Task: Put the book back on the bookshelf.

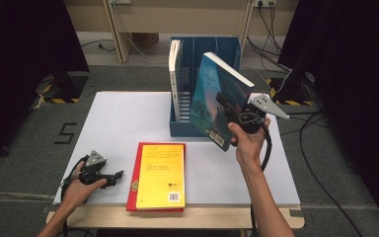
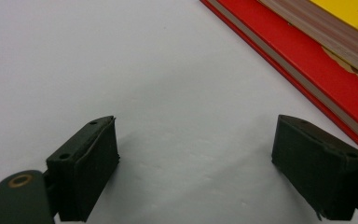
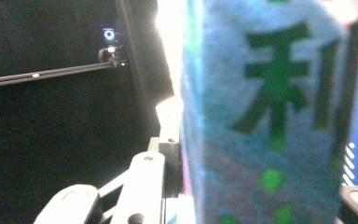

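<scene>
So we've got the blue-green paperback [image 1: 217,101] clamped in the right gripper [image 1: 231,109], lifted off the table and tilted, sitting just right of centre in the high view, right in front of the blue file rack [image 1: 227,47]. In the right gripper view the book's spine [image 3: 265,116] fills the right half of the frame, jaws pinched tight on it.

The left gripper [image 1: 109,178] sits at the lower left of the high view with its jaws standing wide and nothing between them, just white table [image 2: 121,60] underneath. The yellow book [image 1: 161,174] on the red one [image 1: 133,178] waits at bottom centre.

How we'd do this step well, we reckon: stand the book upright before it goes in, because at this tilt the top corner will probably catch the divider. One white book [image 1: 175,79] already stands in the rack's left slot, so we aim for the free slot to its right. Line the bottom edge up with the slot opening, lower slowly, and don't let go until the book rests on the rack floor. The grip is near the lower half, so watch for it swinging.
</scene>
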Action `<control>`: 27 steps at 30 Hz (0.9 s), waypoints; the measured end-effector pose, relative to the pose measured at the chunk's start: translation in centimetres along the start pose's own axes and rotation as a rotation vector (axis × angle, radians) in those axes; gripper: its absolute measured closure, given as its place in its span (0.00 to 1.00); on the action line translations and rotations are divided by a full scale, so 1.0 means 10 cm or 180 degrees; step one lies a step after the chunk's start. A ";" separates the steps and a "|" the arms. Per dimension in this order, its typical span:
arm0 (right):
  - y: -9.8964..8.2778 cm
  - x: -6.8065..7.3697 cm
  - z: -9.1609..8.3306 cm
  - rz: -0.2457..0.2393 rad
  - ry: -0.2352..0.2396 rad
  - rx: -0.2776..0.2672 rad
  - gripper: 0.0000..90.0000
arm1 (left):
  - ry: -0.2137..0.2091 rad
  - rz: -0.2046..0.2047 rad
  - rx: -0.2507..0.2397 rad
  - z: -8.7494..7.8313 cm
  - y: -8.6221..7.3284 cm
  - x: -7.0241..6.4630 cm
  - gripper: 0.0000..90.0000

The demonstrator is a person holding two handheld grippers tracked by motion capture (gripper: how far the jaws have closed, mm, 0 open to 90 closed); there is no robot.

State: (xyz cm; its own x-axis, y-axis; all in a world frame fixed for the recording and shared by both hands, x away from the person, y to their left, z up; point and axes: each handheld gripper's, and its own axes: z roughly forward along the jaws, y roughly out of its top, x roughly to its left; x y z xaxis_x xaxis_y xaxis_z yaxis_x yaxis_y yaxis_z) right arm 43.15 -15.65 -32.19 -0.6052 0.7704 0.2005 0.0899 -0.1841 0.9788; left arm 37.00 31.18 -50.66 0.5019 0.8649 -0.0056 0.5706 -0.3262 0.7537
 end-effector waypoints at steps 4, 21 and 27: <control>0.04 -0.03 0.14 0.0004 -0.0078 -0.0015 0.83 | 0.0002 0.0001 0.0000 0.00 0.00 0.00 0.15; 0.08 -0.27 0.71 -0.0083 -0.0544 -0.0033 0.83 | -0.0004 -0.0005 0.0008 0.00 0.00 0.00 0.15; 0.03 -0.33 0.88 -0.0098 -0.0656 -0.0012 0.83 | 0.0000 0.0000 0.0007 0.00 0.00 0.00 0.15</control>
State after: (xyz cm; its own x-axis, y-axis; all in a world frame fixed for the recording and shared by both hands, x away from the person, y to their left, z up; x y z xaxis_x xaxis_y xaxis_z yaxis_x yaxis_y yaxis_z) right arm 52.20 -12.88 -32.18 -0.4330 0.8842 0.1752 0.0708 -0.1604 0.9845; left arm 36.97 31.17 -50.63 0.5019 0.8649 -0.0057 0.5720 -0.3269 0.7523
